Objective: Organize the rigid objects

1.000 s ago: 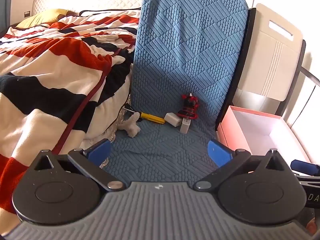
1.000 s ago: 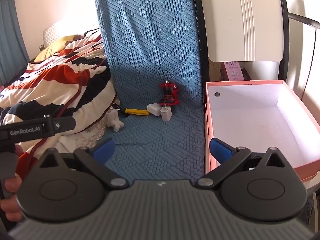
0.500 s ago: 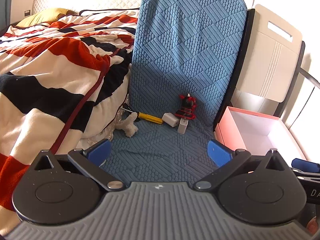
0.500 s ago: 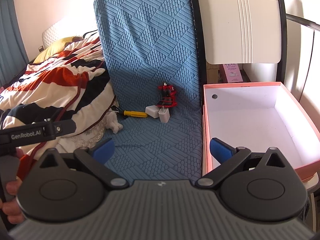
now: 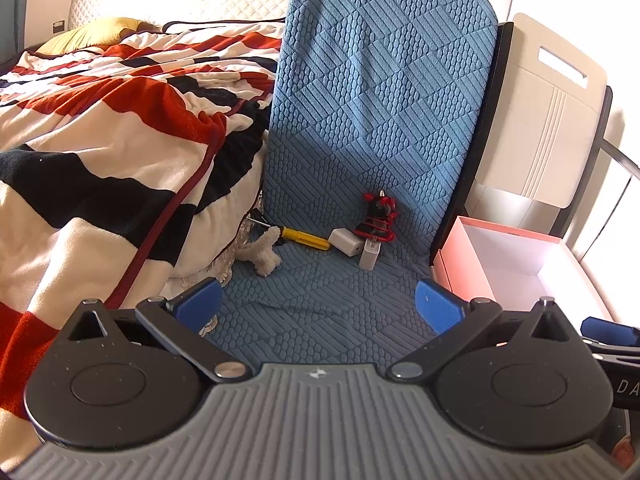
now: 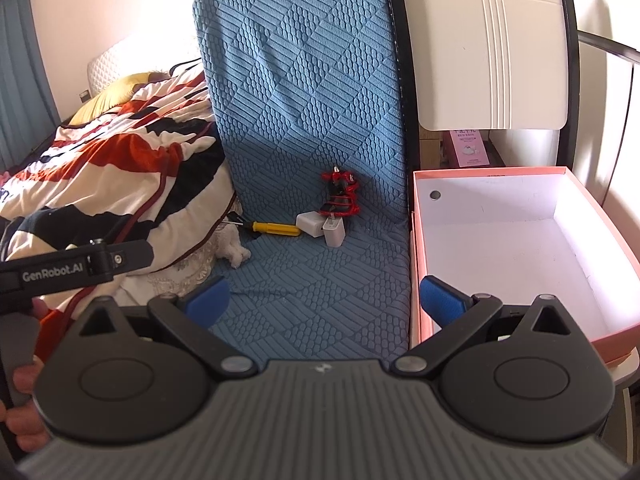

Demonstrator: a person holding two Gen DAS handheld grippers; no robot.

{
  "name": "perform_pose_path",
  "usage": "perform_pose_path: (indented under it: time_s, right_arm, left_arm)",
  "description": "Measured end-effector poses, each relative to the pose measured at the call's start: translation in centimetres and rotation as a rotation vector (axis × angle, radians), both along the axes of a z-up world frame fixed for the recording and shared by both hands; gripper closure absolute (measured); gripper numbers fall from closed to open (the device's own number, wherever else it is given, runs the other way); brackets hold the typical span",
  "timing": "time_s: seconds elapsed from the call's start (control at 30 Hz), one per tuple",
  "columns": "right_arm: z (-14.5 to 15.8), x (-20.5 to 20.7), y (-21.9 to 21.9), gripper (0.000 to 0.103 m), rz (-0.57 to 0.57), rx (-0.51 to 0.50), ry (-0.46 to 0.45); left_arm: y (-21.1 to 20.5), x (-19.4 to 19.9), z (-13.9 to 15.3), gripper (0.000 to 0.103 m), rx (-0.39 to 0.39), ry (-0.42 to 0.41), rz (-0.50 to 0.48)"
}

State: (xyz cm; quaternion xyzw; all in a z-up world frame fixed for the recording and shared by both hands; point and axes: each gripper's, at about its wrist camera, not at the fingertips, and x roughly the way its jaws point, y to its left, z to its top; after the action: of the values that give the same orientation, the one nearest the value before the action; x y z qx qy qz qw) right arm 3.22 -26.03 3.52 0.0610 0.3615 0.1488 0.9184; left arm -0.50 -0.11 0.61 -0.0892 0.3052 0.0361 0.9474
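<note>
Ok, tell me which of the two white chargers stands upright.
The right-hand charger, nearest the pink box, stands on end. The other charger lies flat on the blue cushion at the yellow screwdriver handle's end.

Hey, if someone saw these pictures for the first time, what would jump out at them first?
Probably the blue quilted chair cover filling the middle, with small clutter at its seat back: a yellow screwdriver, two white chargers and a red-and-black toy. Right of it sits an empty pink box; left, a striped blanket.
</note>
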Motion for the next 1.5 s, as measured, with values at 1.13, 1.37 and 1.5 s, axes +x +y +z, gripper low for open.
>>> perform_pose_path:
  time_s: [1.13, 1.37, 1.5]
  right_arm:
    - [0.6, 0.4, 0.5, 0.0, 0.005, 0.007, -0.007]
    - [0.8, 0.6, 0.1, 0.0, -0.025, 0.005, -0.015]
    - [0.8, 0.6, 0.0, 0.0, -0.016, 0.016, 0.001]
  left_arm:
    - [0.1, 0.0, 0.5, 0.0, -0.008, -0.03, 0.01]
    - [-0.5, 0.4, 0.2, 0.0, -0.005, -0.033, -0.015]
    - [-0.6, 0.5, -0.1, 0.0, -0.003, -0.03, -0.023]
